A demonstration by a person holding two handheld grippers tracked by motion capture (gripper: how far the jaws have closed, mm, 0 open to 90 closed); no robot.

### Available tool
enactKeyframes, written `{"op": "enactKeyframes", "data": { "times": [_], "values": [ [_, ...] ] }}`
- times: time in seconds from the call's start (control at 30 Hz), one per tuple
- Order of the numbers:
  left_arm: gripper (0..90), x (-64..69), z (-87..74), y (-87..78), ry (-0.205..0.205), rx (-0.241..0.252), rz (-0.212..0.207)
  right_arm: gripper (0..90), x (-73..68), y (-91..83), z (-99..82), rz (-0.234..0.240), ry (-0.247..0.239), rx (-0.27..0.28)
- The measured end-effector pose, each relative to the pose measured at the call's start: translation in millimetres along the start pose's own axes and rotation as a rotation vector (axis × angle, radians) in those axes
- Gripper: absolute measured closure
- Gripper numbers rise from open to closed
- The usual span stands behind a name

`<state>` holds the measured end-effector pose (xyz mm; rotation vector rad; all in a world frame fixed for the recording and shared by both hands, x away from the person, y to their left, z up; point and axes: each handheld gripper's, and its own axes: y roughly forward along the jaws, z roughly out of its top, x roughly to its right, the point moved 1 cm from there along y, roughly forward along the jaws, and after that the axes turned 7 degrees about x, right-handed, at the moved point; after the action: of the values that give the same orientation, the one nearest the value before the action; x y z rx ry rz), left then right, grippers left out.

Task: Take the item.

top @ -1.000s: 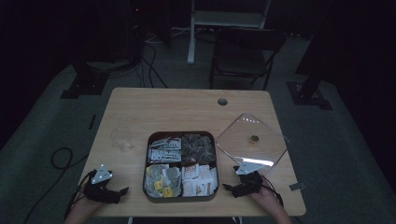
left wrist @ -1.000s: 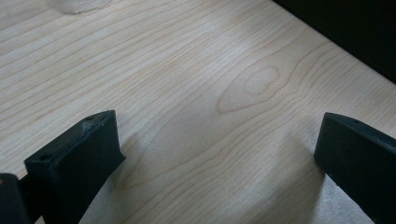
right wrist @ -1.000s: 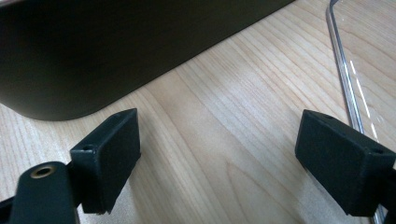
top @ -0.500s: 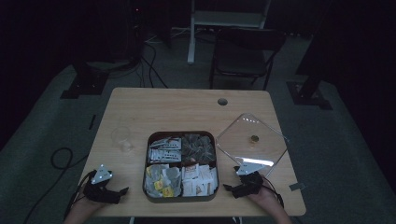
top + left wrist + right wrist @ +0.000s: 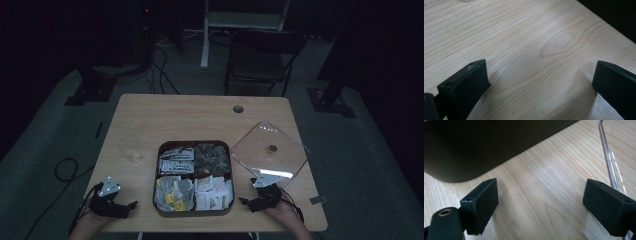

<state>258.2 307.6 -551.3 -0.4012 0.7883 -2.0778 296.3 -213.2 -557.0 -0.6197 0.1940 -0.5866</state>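
Observation:
A dark square box with four compartments of tea bags and packets sits at the table's front middle. Its clear lid, with a small brass knob, lies flat to the right. My left gripper rests open on the table, left of the box; its own view has bare wood between the jaws. My right gripper rests open just right of the box; its view shows the box's dark wall ahead and the lid's edge at right.
A clear glass stands left of the box. The wooden table has a cable hole at the back. A chair and stand legs lie beyond the table. A small grey tag sits near the front right corner.

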Motion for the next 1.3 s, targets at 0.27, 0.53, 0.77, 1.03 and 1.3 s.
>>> {"op": "enactKeyframes", "data": {
  "times": [0.27,0.53,0.77,1.03,1.3],
  "values": [
    [1.1,1.2,10.4,-11.1,-0.011,0.038,-0.022,12.5,0.0,0.0,0.0,0.0,0.001,0.0],
    [1.1,7.7,28.9,-17.1,0.01,0.08,-0.032,12.5,0.1,0.0,0.0,0.0,0.0,0.0],
    [1.1,16.9,47.1,-23.6,0.03,0.124,-0.071,12.5,0.1,0.0,0.0,0.0,0.0,0.0],
    [1.0,31.7,66.9,-26.3,0.056,0.167,-0.124,12.6,0.1,0.0,0.0,0.0,0.0,0.0],
    [1.1,51.0,81.8,-21.6,0.098,0.163,-0.169,12.6,0.1,-0.1,0.0,0.0,0.0,0.0]
  ]
}}
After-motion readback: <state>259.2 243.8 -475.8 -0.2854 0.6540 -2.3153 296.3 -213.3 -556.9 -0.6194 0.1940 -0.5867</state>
